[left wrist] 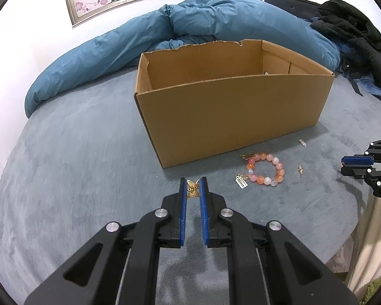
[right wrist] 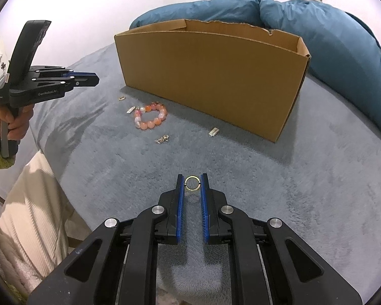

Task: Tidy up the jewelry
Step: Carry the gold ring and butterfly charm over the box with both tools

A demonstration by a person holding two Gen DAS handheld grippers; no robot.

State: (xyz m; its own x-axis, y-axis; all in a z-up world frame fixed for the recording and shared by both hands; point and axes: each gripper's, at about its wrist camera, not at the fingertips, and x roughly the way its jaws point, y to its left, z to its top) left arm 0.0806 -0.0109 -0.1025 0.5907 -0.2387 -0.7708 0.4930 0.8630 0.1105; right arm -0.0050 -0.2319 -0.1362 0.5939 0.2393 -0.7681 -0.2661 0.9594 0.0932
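A gold butterfly [left wrist: 192,188] and a gold ring [right wrist: 192,183] are each pinched in jaws; a pink bead bracelet [left wrist: 265,169] lies before the open box [left wrist: 231,111].

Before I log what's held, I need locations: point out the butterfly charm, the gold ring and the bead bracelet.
butterfly charm [left wrist: 192,188], left wrist view, on its wings between the fingers.
gold ring [right wrist: 192,183], right wrist view, on its right rim.
bead bracelet [right wrist: 149,125], right wrist view, on a near orange bead.
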